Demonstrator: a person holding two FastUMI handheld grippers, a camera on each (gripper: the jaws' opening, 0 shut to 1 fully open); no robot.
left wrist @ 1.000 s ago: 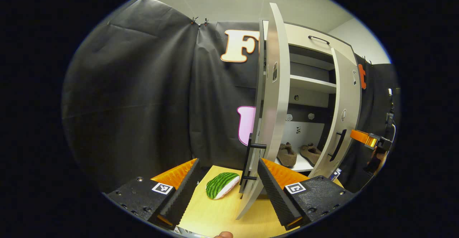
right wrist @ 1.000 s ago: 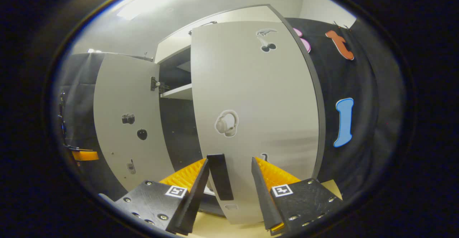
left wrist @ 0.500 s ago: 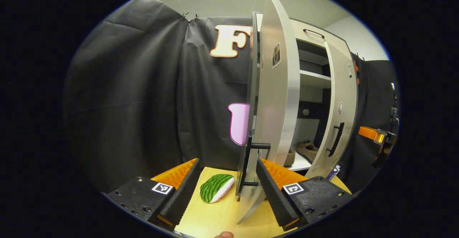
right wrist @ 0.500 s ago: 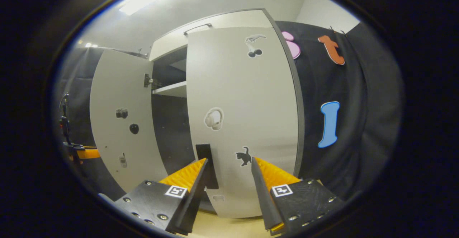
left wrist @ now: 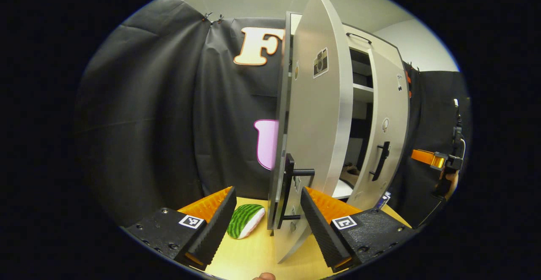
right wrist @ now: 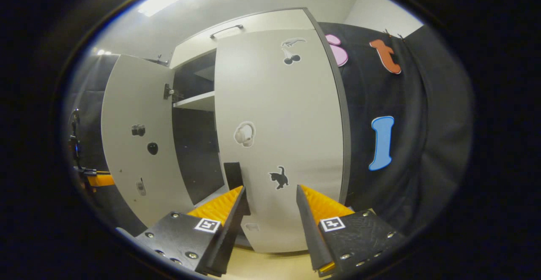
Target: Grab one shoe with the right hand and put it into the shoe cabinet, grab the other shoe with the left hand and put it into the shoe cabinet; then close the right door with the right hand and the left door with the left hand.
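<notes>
Standing on a wooden table (left wrist: 253, 256), the shoe cabinet (right wrist: 253, 26) faces both grippers' spread fingers.

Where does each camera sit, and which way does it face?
Left gripper view: rides the left gripper, facing the left door nearly edge-on, its handle between the open fingers; a fingertip shows below.
Right gripper view: rides the right gripper, facing the right door front-on; fingers open.
Shared: the shoe cabinet, both doors, each other's gripper.
</notes>
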